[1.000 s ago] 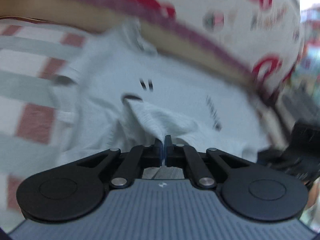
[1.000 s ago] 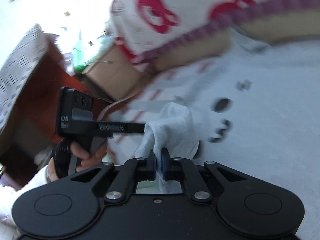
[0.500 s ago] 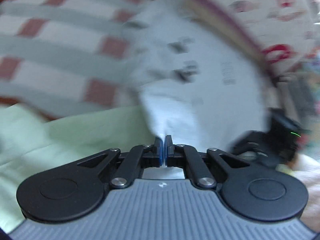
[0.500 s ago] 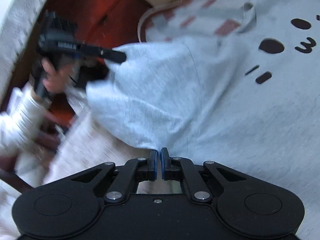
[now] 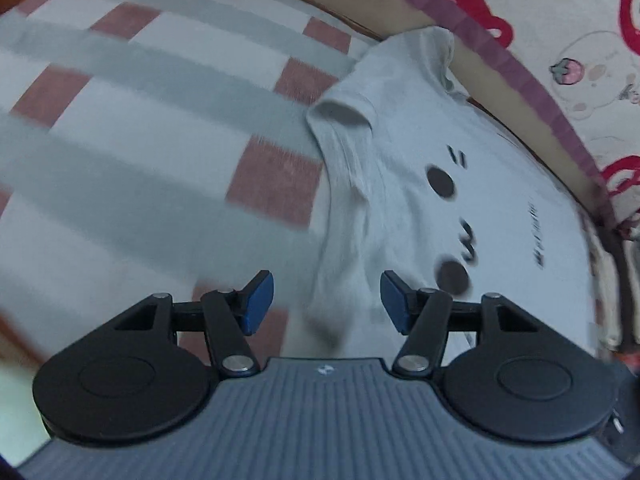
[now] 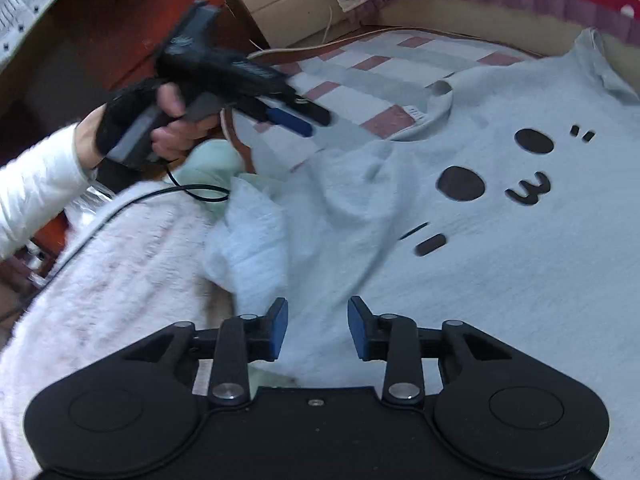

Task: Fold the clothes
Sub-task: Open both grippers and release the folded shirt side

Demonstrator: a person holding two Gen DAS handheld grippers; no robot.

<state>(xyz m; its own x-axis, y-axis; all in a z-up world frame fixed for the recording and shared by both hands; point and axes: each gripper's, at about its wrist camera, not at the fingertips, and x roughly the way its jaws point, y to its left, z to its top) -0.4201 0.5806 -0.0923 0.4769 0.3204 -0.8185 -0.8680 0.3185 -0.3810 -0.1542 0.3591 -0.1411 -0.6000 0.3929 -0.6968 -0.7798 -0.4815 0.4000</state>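
A pale grey T-shirt (image 5: 500,208) with a dark cartoon face lies spread on a checked bedsheet (image 5: 140,128); in the right wrist view the same T-shirt (image 6: 500,260) fills the right half. My left gripper (image 5: 327,300) hovers over the shirt's side edge, its jaws opening, and the blue pads press on nothing. That left gripper (image 6: 300,118) also shows in the right wrist view, held by a hand in a white sleeve. My right gripper (image 6: 318,326) is opening above the shirt's hem, with cloth lying below the gap and no grip on it.
A fluffy white garment (image 6: 100,280) and a pale green cloth (image 6: 208,164) lie at the bed's near left. A cartoon-print cover (image 5: 568,20) with a purple border rises behind the shirt. A cardboard box (image 6: 280,4) and red-brown floor are beyond the bed edge.
Both grippers were shut on the shirt's cloth and carried it across; now both have let go and stand open, and the shirt lies spread flat on the sheet.
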